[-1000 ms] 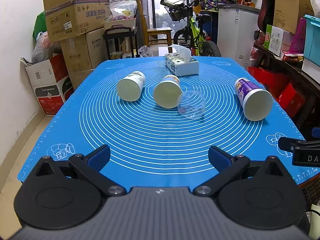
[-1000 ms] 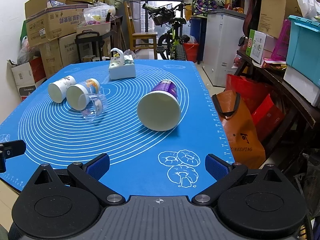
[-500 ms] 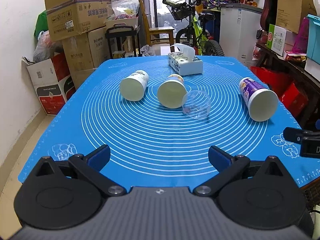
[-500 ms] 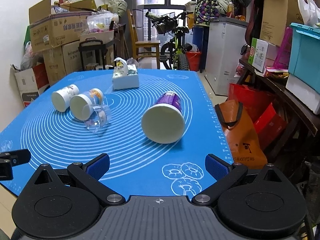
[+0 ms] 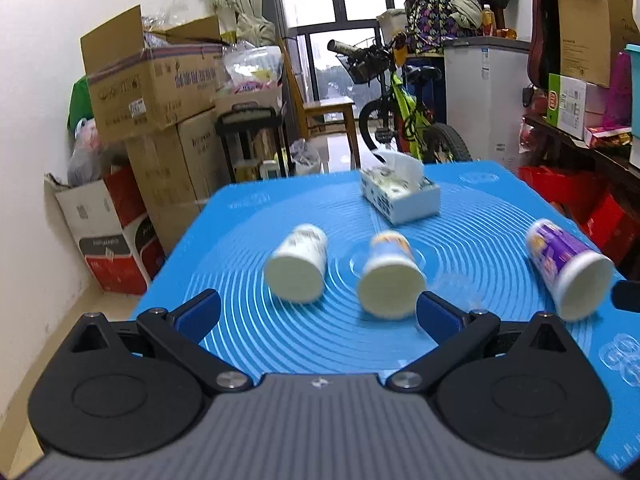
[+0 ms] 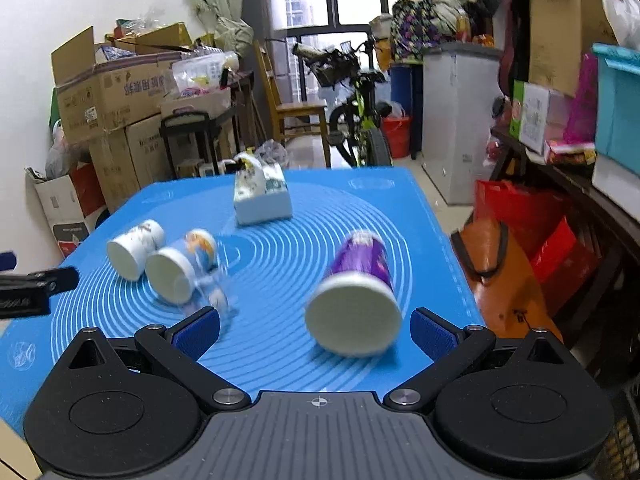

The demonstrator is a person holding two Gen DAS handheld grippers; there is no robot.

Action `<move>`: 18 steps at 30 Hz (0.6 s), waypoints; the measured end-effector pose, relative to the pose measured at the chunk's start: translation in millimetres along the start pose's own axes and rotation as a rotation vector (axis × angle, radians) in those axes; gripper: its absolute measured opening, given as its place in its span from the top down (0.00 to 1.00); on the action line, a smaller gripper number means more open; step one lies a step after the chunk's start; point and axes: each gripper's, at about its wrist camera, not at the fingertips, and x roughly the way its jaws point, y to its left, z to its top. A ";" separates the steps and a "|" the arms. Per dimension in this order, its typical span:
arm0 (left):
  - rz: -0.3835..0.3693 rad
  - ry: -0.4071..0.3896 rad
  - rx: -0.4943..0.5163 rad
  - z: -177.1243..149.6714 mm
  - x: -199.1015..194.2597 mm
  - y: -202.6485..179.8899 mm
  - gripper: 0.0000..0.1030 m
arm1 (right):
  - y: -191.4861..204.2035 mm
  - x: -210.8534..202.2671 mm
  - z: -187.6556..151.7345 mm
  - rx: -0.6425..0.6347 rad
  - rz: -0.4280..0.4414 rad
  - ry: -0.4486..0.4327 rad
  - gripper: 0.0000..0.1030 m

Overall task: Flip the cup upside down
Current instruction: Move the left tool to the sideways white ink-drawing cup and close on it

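Note:
Several cups lie on their sides on the blue mat (image 5: pixel 304 344). In the left wrist view: a white cup (image 5: pixel 298 269), a cup with an orange and blue print (image 5: pixel 390 278), a blurred clear plastic cup (image 5: pixel 452 288) beside it, and a purple cup (image 5: pixel 568 274) at the right. My left gripper (image 5: pixel 318 312) is open and empty, just short of the two middle cups. In the right wrist view the purple cup (image 6: pixel 356 308) lies between the open jaws of my right gripper (image 6: pixel 314 330), which is empty. The white cup (image 6: pixel 134 248), printed cup (image 6: pixel 180 270) and clear cup (image 6: pixel 212 292) lie to its left.
A white tissue box (image 5: pixel 400 196) stands at the back of the mat, also in the right wrist view (image 6: pixel 262 198). Cardboard boxes (image 5: pixel 152 80) are stacked left of the table. A bicycle (image 5: pixel 404 120) and a white cabinet (image 5: pixel 484 96) stand behind it. An orange bag (image 6: pixel 504 280) hangs right.
Both grippers have moved forward toward the cups, which now look larger and closer. The views are blurred by motion. Both stay open.

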 end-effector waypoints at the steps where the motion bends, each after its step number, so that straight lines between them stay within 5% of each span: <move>1: 0.007 -0.003 0.002 2.8 7.3 1.7 0.00 | 3.0 4.0 3.7 -0.011 0.001 -0.004 0.02; 11: 0.117 0.026 0.003 26.9 99.7 22.7 0.00 | 21.0 54.9 26.1 0.001 0.066 0.045 0.02; 18: 0.085 0.103 -0.008 23.1 144.1 33.4 0.01 | 34.1 84.1 32.7 -0.047 0.087 0.076 0.02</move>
